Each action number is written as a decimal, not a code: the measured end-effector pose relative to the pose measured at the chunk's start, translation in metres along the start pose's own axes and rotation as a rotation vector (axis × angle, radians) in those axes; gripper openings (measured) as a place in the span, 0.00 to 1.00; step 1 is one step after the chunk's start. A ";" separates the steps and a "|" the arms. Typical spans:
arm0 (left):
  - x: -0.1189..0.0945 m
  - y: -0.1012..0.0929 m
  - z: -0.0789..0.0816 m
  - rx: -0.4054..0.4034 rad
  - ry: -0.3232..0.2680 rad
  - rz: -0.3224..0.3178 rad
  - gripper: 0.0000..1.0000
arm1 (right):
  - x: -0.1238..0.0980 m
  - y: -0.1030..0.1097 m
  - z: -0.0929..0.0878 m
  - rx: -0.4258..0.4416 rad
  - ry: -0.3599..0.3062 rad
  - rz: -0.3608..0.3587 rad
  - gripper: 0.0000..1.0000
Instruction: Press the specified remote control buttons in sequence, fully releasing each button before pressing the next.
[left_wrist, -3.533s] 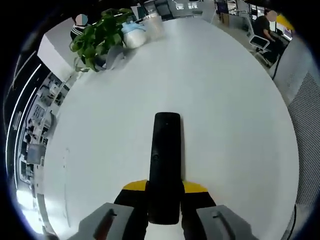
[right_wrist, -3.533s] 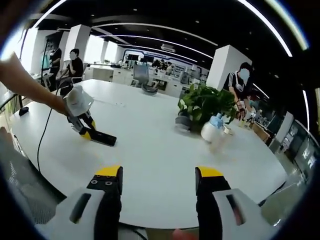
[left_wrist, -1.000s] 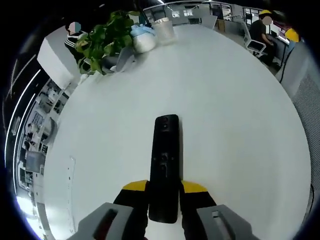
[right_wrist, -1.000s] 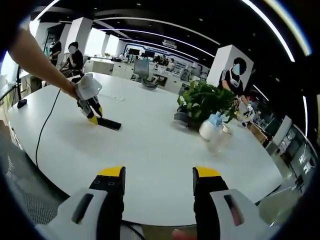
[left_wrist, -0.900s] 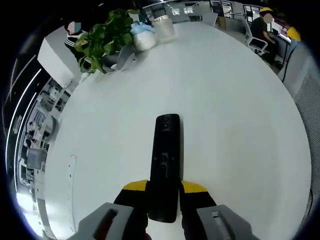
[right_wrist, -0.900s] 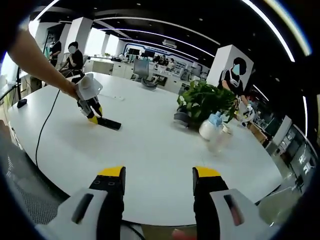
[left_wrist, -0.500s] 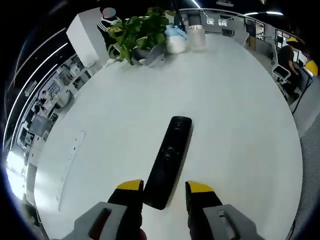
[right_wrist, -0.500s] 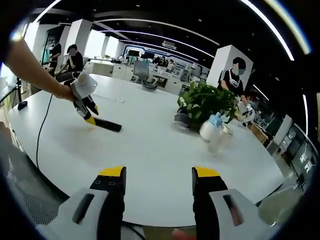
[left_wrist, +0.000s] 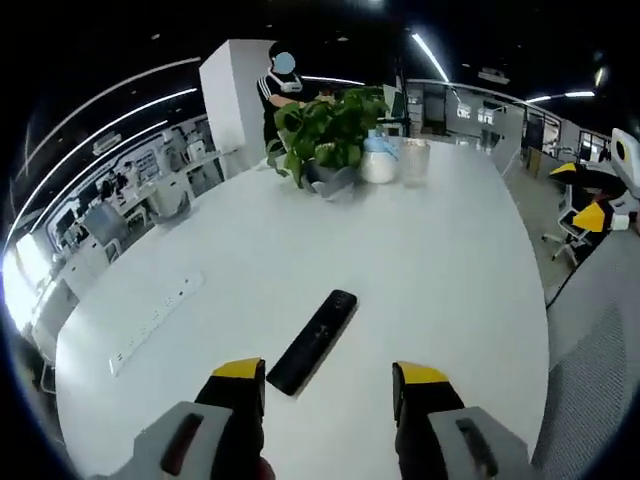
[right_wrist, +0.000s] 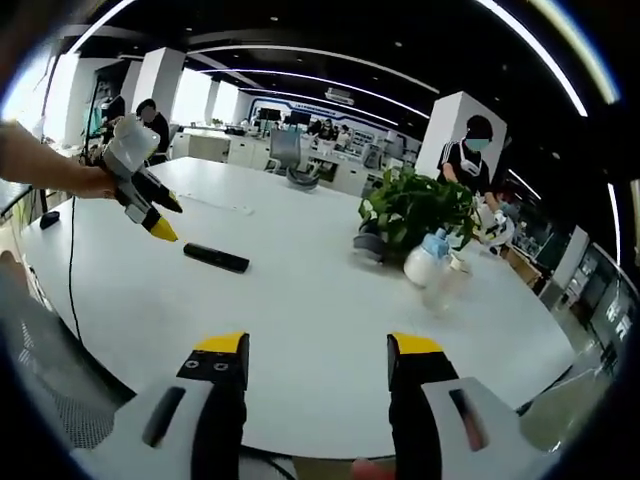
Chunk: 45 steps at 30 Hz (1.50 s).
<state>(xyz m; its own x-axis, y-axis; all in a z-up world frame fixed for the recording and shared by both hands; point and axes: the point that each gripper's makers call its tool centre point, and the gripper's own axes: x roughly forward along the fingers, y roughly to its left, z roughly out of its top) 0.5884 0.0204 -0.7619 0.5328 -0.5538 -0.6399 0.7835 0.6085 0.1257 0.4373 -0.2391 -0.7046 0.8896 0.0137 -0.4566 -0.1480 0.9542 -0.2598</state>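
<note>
The black remote control (left_wrist: 312, 341) lies flat on the white table (left_wrist: 450, 250), free of both tools, its near end just ahead of the left gripper (left_wrist: 328, 378), whose yellow-tipped jaws stand spread with nothing between them; in the right gripper view the same remote (right_wrist: 216, 257) rests well out on the table, with the left gripper (right_wrist: 152, 222) hanging just above and beside it, not touching. The right gripper (right_wrist: 315, 350) is likewise spread and empty, held well back at the near edge of the table. The main risk, as a judgement, is that the unheld remote slides or spins on the smooth top when a jaw tip comes down on a button, since nothing pins it; a slanted press would push it away or catch a neighbouring button, and the buttons are too small here to tell apart. A second risk is lifting too little between presses, so that one button is not fully released before the next. The way to the remote is open: a potted plant (left_wrist: 325, 140), a white spray bottle (left_wrist: 379, 160) and a clear cup (left_wrist: 414, 162) stand well apart at the far side, a white power strip (left_wrist: 152, 324) lies off to one side, and people stand beyond the table, none of them in the path
</note>
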 end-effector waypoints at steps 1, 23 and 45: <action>-0.005 -0.001 0.000 -0.014 -0.008 0.006 0.57 | 0.000 0.000 0.000 0.003 0.000 0.000 0.57; -0.107 -0.040 -0.006 -0.312 -0.223 0.168 0.82 | -0.002 0.006 0.005 -0.002 -0.036 0.032 0.57; -0.189 -0.064 -0.032 -0.492 -0.393 0.430 1.00 | 0.000 0.025 0.004 -0.010 -0.019 0.135 0.71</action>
<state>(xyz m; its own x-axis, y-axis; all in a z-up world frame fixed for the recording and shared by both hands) 0.4269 0.1043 -0.6737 0.9058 -0.3161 -0.2821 0.2972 0.9486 -0.1089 0.4356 -0.2139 -0.7074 0.8694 0.1472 -0.4716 -0.2707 0.9405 -0.2055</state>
